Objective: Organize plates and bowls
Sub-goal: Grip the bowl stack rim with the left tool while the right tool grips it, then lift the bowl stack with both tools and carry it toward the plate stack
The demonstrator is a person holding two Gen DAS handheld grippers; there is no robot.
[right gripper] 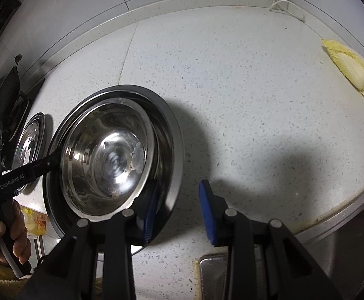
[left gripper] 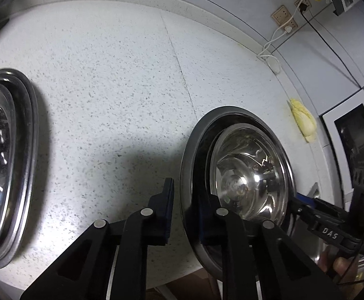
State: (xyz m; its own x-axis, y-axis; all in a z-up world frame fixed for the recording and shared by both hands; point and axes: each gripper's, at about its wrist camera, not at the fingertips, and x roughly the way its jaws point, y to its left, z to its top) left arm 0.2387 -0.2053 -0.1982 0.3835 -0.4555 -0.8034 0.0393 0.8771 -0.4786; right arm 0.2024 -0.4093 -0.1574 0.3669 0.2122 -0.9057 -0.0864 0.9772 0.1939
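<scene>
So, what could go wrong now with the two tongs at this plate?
The bowl lies loose and off-centre in the plate; an uneven lift by the left tongs and right tongs may slide it out. The plate seems to reach past the counter edge, so a nudge might tip it.

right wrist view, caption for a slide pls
Right claw straddling the rim of a steel plate holding a bowl on the speckled counter.
</scene>
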